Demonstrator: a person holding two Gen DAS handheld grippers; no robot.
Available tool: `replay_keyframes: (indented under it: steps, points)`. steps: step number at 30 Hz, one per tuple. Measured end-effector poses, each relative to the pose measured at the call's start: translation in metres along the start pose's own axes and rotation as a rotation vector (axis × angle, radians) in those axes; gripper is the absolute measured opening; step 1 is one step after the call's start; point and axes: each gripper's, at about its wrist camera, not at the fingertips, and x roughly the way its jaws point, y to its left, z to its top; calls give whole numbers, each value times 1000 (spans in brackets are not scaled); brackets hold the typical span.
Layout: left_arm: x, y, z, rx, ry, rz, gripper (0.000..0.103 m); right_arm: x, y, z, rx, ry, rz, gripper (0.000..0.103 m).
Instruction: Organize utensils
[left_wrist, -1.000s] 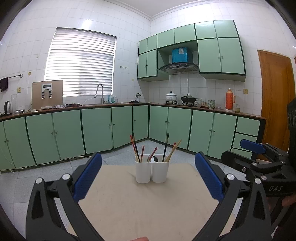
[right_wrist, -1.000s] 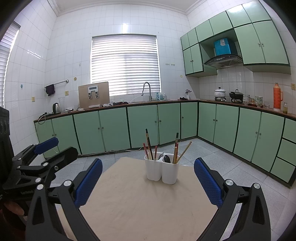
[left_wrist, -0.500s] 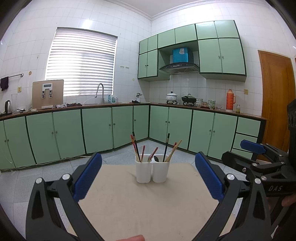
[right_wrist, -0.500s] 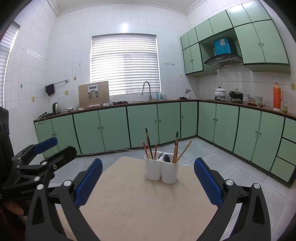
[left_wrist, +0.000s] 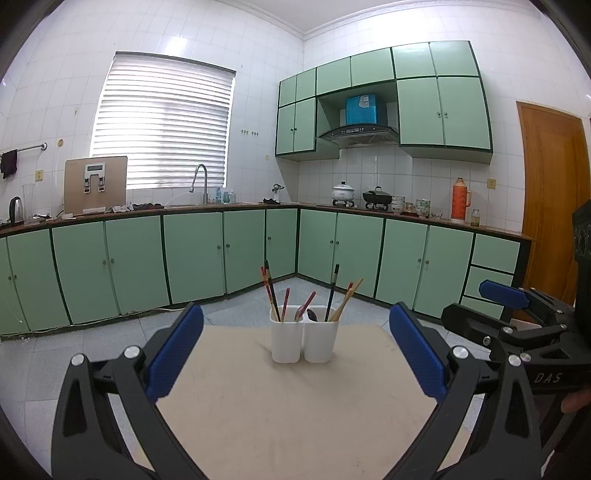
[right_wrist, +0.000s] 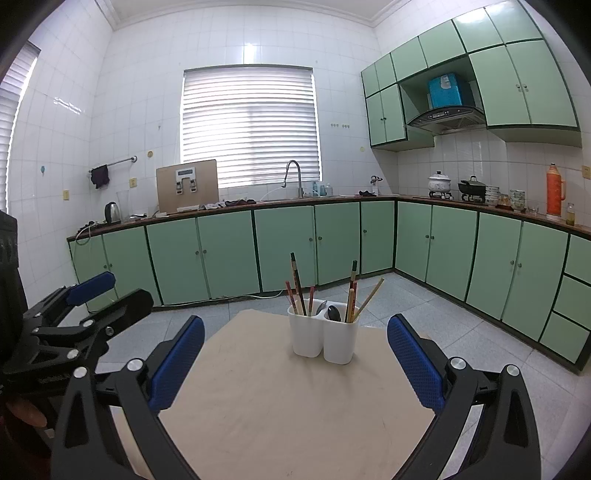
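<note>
— Looking for the white plastic twin-cup utensil holder (left_wrist: 303, 339): where from the tongs?

— Straight ahead at twelve o'clock from the left gripper (left_wrist: 295, 354), at the far end of the beige tabletop (left_wrist: 280, 417). From the right gripper (right_wrist: 295, 358) also ahead, but a little toward one o'clock (right_wrist: 324, 338). Well apart from both, touching neither.

— And the state of the tongs?

— Both spread wide, blue pads far from each other, holding nothing.

— Long axis of the things inside?

— Standing nearly upright, leaning outward. Dark and red chopsticks (left_wrist: 272, 293) in the cup at eleven o'clock, tips leaning to eleven. Pale wooden chopsticks (left_wrist: 347, 299) in the other cup, leaning to one o'clock. Between them a dark spoon bowl (right_wrist: 334, 312) and what seems a grey one, hard to tell.

— Which hand nearer?

— Cannot say with certainty; about equal. Probably left for the eleven o'clock cup, right for the other, taking each stick from above along its lean.

— Surface?

— Flat and matte, with faint marks, nothing else lying there.

— Room?

— Kitchen with pale green cabinet doors (right_wrist: 229, 254) along two walls, white tiles, a closed window blind (left_wrist: 162, 125) at eleven o'clock, a wooden door (left_wrist: 550, 199) at two o'clock.
</note>
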Motion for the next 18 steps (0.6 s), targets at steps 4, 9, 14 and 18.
replay_keyframes:
  steps: [4, 9, 14, 18]
  points:
    - [0, 0, 0, 0, 0, 1, 98, 1, 0, 0, 0, 1, 0, 97]
    - [1, -1, -1, -4, 1, 5, 98, 2, -1, -1, 1, 3, -1, 97]
    - [3, -2, -1, -3, 6, 3, 98, 3, -3, -1, 3, 5, 0, 97]
    - [3, -3, 0, -4, 7, 2, 98, 2, -3, -2, 3, 5, 0, 97]
